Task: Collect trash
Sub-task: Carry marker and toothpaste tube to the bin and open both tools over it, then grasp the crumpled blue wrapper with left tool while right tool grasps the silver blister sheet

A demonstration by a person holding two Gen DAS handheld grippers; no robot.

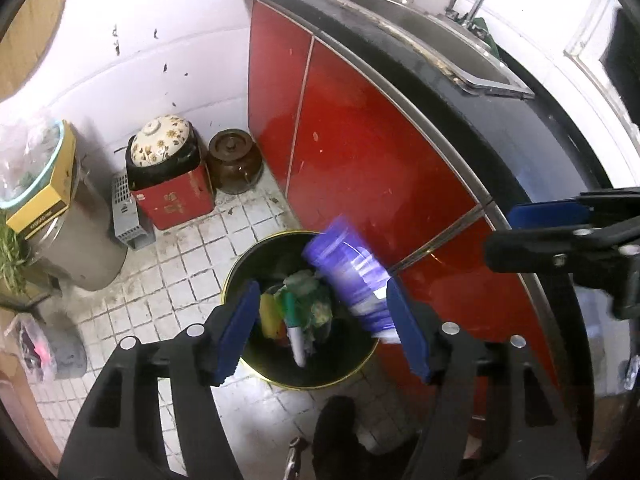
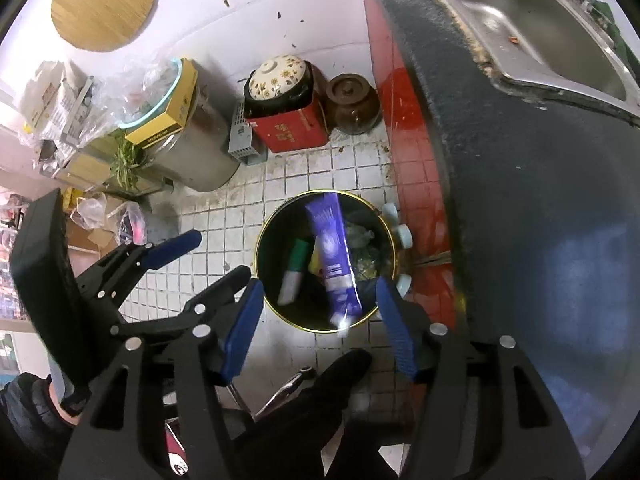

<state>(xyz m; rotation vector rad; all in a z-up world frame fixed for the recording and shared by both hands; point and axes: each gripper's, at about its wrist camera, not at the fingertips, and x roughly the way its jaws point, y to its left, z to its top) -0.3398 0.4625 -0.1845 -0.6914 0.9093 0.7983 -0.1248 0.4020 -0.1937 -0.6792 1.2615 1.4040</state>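
A black round trash bin with a gold rim [image 1: 256, 368] [image 2: 260, 248] stands on the tiled floor by the red cabinet. A blurred purple and white packet [image 1: 352, 276] [image 2: 334, 256] is in the air above the bin, free of both grippers. In the bin lie a green and white tube [image 1: 294, 328] [image 2: 294, 270], yellow scraps and crumpled wrappers. My left gripper [image 1: 324, 332] is open above the bin; it also shows in the right wrist view [image 2: 208, 260]. My right gripper [image 2: 320, 328] is open above the bin's near rim; it also shows in the left wrist view [image 1: 520, 232].
The red cabinet [image 1: 360, 160] and dark counter with a steel sink [image 2: 560, 40] are on the right. A red tin with a floral lid [image 1: 172, 192], a brown jar [image 1: 234, 164], a grey drum [image 2: 200, 160] and bags line the left. A dark shoe [image 1: 334, 436] is below.
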